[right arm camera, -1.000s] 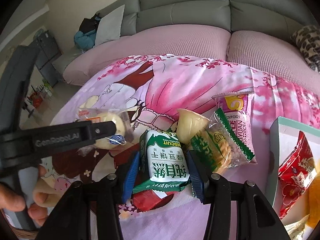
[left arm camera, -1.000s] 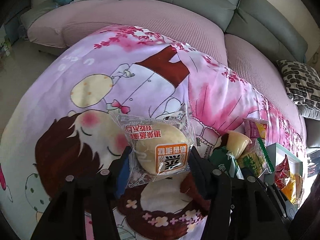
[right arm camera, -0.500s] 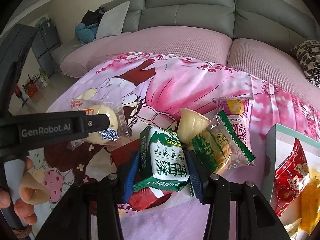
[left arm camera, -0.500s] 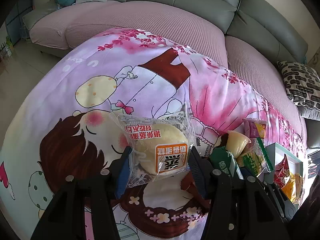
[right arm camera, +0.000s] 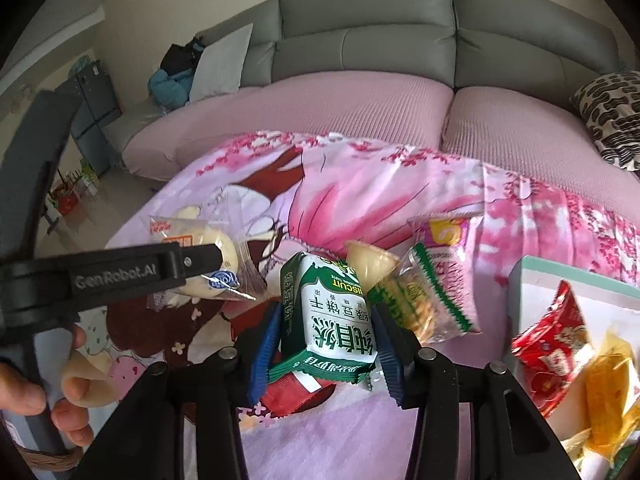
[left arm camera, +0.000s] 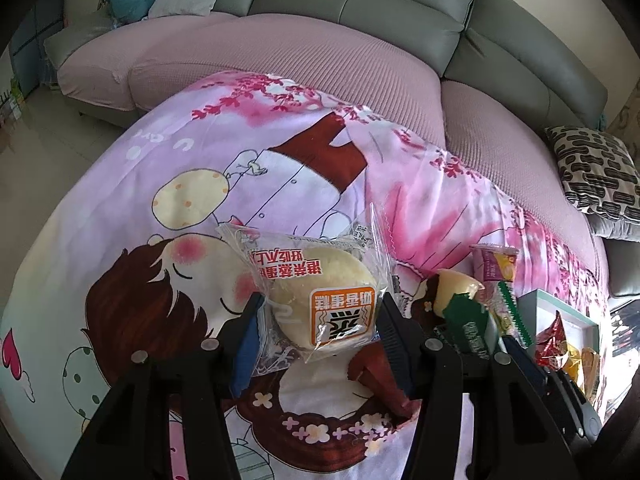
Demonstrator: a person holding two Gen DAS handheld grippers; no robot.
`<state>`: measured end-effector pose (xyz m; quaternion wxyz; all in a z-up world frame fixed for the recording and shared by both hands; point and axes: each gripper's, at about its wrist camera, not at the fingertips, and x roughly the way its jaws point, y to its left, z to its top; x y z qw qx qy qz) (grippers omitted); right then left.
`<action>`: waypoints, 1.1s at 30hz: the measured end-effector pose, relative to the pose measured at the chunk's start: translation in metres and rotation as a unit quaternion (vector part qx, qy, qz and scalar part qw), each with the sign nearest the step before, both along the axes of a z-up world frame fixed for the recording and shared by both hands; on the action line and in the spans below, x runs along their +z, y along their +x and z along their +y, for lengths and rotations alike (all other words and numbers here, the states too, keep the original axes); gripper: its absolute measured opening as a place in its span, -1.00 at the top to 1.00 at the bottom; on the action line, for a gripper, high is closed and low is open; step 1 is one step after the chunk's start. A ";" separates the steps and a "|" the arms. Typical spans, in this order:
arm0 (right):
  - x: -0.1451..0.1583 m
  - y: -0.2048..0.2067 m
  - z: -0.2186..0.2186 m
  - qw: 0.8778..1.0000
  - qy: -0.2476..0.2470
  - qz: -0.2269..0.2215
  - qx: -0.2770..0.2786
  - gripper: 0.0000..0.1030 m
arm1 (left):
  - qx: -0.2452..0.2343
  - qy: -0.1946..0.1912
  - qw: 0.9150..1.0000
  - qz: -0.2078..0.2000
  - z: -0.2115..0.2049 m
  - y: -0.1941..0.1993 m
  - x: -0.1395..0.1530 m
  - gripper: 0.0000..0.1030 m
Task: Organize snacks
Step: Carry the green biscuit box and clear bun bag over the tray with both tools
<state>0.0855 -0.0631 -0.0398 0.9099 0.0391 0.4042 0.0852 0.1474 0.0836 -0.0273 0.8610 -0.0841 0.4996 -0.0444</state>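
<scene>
Left wrist view: the left gripper is clamped on a clear-wrapped pale round steamed cake, held above the pink cartoon-print blanket.

Right wrist view: the right gripper pinches a green-and-white biscuit packet, raised beside a teal-rimmed white box of snacks.

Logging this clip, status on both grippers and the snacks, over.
Left gripper shut on wrapped cake. Right gripper shut on green biscuit pack, jaws just closing. Box at right already holds snacks. Jelly cup and cracker pack crowd behind.
</scene>
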 end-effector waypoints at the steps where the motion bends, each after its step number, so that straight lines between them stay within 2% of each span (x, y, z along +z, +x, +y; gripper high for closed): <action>1: 0.003 -0.001 -0.001 1.000 0.000 -0.004 -0.002 0.06 | -0.001 0.000 1.000 -0.003 -0.001 -0.001 0.002 -0.10; 11: 0.028 -0.020 -0.024 0.999 0.004 -0.031 -0.031 0.06 | -0.018 0.001 0.999 -0.039 -0.018 -0.013 0.028 -0.10; 21: 0.055 -0.050 -0.074 0.994 0.016 -0.061 -0.090 0.06 | -0.062 0.001 0.995 -0.073 -0.063 -0.030 0.055 -0.10; 27: 0.067 -0.076 -0.118 0.987 0.016 -0.075 -0.142 0.06 | -0.101 0.000 0.991 -0.088 -0.102 -0.043 0.066 -0.10; 33: 0.075 -0.106 -0.173 0.973 0.021 -0.084 -0.212 0.06 | -0.143 0.007 0.985 -0.096 -0.141 -0.057 0.071 -0.10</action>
